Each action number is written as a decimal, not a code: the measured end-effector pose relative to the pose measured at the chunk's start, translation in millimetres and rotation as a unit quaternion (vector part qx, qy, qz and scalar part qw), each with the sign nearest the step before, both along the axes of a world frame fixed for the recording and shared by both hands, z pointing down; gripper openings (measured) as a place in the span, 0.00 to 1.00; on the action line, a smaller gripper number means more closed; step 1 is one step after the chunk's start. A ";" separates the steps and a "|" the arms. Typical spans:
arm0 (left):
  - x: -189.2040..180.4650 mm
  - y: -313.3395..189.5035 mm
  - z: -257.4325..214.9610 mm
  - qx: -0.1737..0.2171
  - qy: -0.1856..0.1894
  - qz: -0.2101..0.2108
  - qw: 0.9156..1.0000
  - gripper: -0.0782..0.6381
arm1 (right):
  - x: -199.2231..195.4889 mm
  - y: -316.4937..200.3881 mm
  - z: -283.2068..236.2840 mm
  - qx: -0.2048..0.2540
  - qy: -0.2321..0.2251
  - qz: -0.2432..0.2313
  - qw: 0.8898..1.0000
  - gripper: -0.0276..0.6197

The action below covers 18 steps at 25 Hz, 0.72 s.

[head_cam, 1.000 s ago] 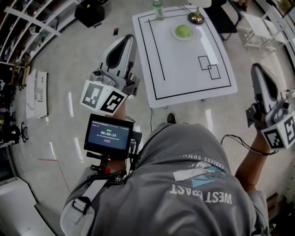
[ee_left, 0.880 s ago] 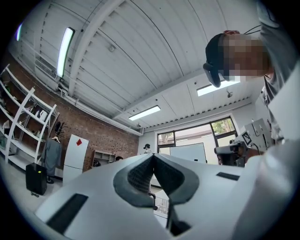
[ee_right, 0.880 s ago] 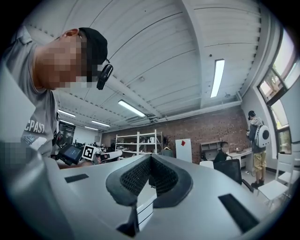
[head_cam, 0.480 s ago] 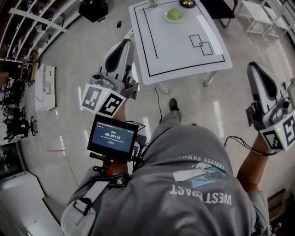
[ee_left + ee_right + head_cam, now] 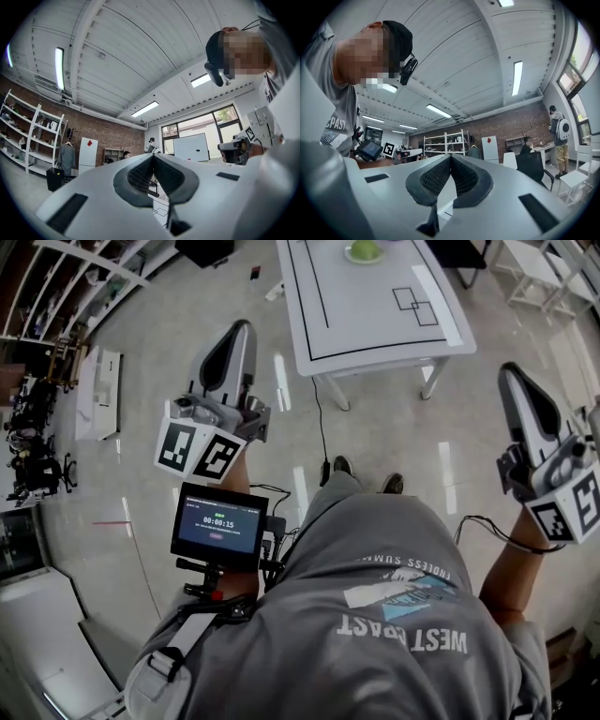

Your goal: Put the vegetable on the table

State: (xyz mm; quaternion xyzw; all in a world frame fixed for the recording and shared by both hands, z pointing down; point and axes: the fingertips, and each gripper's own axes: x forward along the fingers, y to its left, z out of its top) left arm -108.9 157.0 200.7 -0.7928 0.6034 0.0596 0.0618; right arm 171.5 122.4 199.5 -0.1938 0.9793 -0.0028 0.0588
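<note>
The green vegetable (image 5: 366,249) lies on a pale plate (image 5: 351,256) at the far end of the white table (image 5: 375,324), cut by the head view's top edge. My left gripper (image 5: 241,327) is held over the floor, left of the table and short of it, jaws shut with nothing in them. My right gripper (image 5: 510,373) hangs over the floor to the right of the table, also shut and empty. In the left gripper view the left gripper (image 5: 153,157) has its pads together. The right gripper view shows the same of the right gripper (image 5: 450,158).
The table top carries black lines and two small overlapping squares (image 5: 411,301). Shelving (image 5: 66,287) runs along the left, with a white panel (image 5: 98,390) on the floor. A cable (image 5: 319,418) trails below the table. A white chair (image 5: 539,268) stands at the top right.
The table and the vegetable have slid toward the top of the head view, farther from me. Both grippers stay shut and empty, and both of my feet now show on the floor.
</note>
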 end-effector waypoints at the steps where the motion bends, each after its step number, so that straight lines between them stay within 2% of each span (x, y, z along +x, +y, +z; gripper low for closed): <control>1: -16.9 16.2 2.8 0.002 0.002 -0.003 1.000 0.12 | -15.7 14.3 1.0 0.002 0.003 -0.001 1.000 0.05; 5: -80.5 67.8 10.8 0.004 0.011 -0.013 1.000 0.12 | -73.4 67.3 -3.9 0.016 0.024 0.004 1.000 0.05; 9: -115.9 92.3 -6.2 0.007 0.024 -0.005 1.000 0.12 | -102.2 99.6 -36.8 0.034 0.037 0.021 0.999 0.05; 12: -125.9 101.0 -0.8 0.005 0.032 0.008 0.999 0.12 | -108.3 112.7 -36.4 0.033 0.037 0.042 0.998 0.05; 18: -117.2 105.8 16.4 0.011 0.023 0.026 0.999 0.12 | -97.7 130.0 -14.0 0.039 0.029 0.066 0.997 0.05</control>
